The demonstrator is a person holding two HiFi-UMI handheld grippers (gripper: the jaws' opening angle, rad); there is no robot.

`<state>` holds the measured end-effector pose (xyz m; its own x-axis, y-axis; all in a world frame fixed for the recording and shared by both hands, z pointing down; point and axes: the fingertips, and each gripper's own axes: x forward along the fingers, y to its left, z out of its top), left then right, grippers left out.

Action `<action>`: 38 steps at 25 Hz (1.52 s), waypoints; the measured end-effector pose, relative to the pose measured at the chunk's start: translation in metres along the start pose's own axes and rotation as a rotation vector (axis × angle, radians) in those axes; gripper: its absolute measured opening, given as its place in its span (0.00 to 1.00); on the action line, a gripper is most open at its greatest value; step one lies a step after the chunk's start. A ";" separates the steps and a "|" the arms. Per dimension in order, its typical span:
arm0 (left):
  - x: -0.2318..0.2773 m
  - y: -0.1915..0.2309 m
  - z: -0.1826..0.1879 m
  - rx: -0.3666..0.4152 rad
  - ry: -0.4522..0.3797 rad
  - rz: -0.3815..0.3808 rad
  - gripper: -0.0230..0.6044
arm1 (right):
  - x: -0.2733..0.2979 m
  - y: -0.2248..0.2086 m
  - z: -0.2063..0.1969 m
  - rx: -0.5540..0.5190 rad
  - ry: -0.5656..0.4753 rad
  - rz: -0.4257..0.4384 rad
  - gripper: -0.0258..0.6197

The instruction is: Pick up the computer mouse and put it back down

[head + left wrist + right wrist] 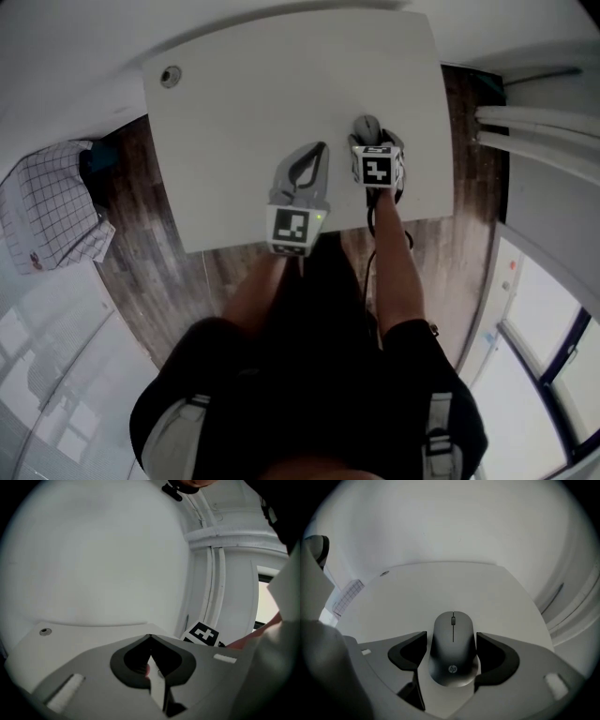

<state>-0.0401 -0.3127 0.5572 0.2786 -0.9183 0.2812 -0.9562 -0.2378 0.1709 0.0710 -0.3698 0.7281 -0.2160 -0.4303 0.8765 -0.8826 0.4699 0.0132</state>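
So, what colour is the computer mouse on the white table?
The mouse is dark grey with a matte surface; the right gripper view shows it best.

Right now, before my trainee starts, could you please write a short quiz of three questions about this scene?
1. What lies between the right tongs?
2. True or false: the left tongs are shut, with nothing held.
3. The thing from question 1 rests on: A the white table; B the floor; C the checked cloth.
Key: 1 the computer mouse; 2 true; 3 A.
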 end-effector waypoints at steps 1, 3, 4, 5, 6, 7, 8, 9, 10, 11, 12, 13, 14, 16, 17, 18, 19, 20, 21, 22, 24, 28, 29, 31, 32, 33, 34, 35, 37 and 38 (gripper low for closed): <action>0.000 0.001 0.000 -0.004 0.000 0.002 0.04 | 0.000 0.001 0.000 0.014 0.000 0.010 0.57; 0.000 0.002 0.000 -0.008 -0.002 0.001 0.04 | 0.001 0.006 -0.001 0.043 0.007 0.042 0.57; -0.001 0.001 0.001 -0.008 -0.001 -0.001 0.04 | 0.001 0.007 -0.002 0.046 0.014 0.050 0.57; -0.001 0.000 0.001 -0.006 -0.001 -0.002 0.04 | 0.001 0.007 -0.002 0.042 0.019 0.052 0.56; -0.001 0.000 0.001 -0.002 -0.002 -0.003 0.04 | 0.001 0.007 -0.003 0.038 0.024 0.057 0.55; -0.002 -0.001 0.001 0.002 -0.004 -0.002 0.04 | 0.001 0.007 -0.004 0.037 0.030 0.065 0.53; -0.003 0.000 0.001 0.004 -0.006 0.000 0.04 | 0.001 0.009 -0.005 0.040 0.035 0.074 0.52; -0.003 0.000 0.002 0.005 -0.009 0.002 0.04 | 0.001 0.009 -0.006 0.041 0.038 0.079 0.52; -0.004 0.001 0.002 0.004 -0.009 0.003 0.04 | 0.001 0.008 -0.007 0.035 0.037 0.074 0.52; -0.005 0.002 0.002 0.004 -0.009 0.004 0.04 | 0.000 0.006 -0.006 0.024 0.030 0.068 0.52; -0.005 0.003 0.002 0.004 -0.008 0.006 0.04 | 0.000 0.006 -0.004 0.012 0.020 0.066 0.51; -0.006 0.004 0.002 0.006 -0.007 0.007 0.04 | 0.000 0.006 -0.003 0.003 0.012 0.066 0.51; -0.006 0.005 0.002 0.008 -0.006 0.008 0.04 | 0.000 0.007 -0.003 -0.003 0.009 0.069 0.51; -0.008 0.005 0.002 0.007 -0.005 0.011 0.04 | 0.000 0.012 -0.004 -0.003 0.003 0.085 0.51; -0.010 0.005 0.001 0.006 -0.006 0.012 0.04 | -0.001 0.013 -0.005 -0.002 -0.002 0.088 0.51; -0.011 0.004 0.001 0.007 -0.006 0.012 0.04 | -0.003 0.013 -0.006 -0.002 -0.009 0.086 0.51; -0.012 0.003 0.001 0.008 -0.007 0.011 0.04 | -0.005 0.013 -0.006 -0.003 -0.018 0.081 0.51; -0.012 0.002 0.002 0.008 -0.008 0.010 0.04 | -0.008 0.013 -0.005 -0.005 -0.032 0.078 0.51; -0.013 0.001 0.003 0.009 -0.009 0.009 0.04 | -0.012 0.014 -0.002 -0.008 -0.050 0.076 0.51; -0.014 0.001 0.004 0.010 -0.011 0.008 0.04 | -0.015 0.015 0.001 -0.011 -0.068 0.078 0.51; -0.016 -0.001 0.006 0.014 -0.017 0.007 0.04 | -0.024 0.018 0.009 -0.018 -0.109 0.085 0.51; -0.023 -0.004 0.013 0.022 -0.037 0.006 0.04 | -0.045 0.023 0.026 -0.032 -0.202 0.087 0.51; -0.025 -0.005 0.015 0.024 -0.041 0.006 0.04 | -0.052 0.025 0.030 -0.034 -0.226 0.090 0.51; -0.031 -0.007 0.019 0.029 -0.054 0.006 0.04 | -0.068 0.029 0.038 -0.039 -0.277 0.093 0.51; -0.034 -0.008 0.021 0.031 -0.062 0.007 0.04 | -0.076 0.031 0.041 -0.041 -0.303 0.094 0.51; -0.038 -0.007 0.024 0.034 -0.070 0.009 0.04 | -0.085 0.033 0.045 -0.045 -0.330 0.095 0.51; -0.042 -0.007 0.028 0.037 -0.078 0.010 0.04 | -0.095 0.035 0.049 -0.052 -0.358 0.096 0.51; -0.045 -0.006 0.032 0.041 -0.086 0.012 0.04 | -0.106 0.036 0.053 -0.061 -0.387 0.096 0.51; -0.054 -0.006 0.041 0.047 -0.107 0.015 0.04 | -0.133 0.040 0.060 -0.078 -0.453 0.092 0.51; -0.059 -0.006 0.047 0.051 -0.121 0.016 0.04 | -0.147 0.041 0.062 -0.084 -0.484 0.087 0.51</action>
<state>-0.0549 -0.2717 0.4955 0.2537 -0.9528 0.1667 -0.9645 -0.2361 0.1183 0.0408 -0.3352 0.5701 -0.4742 -0.6854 0.5526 -0.8203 0.5720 0.0056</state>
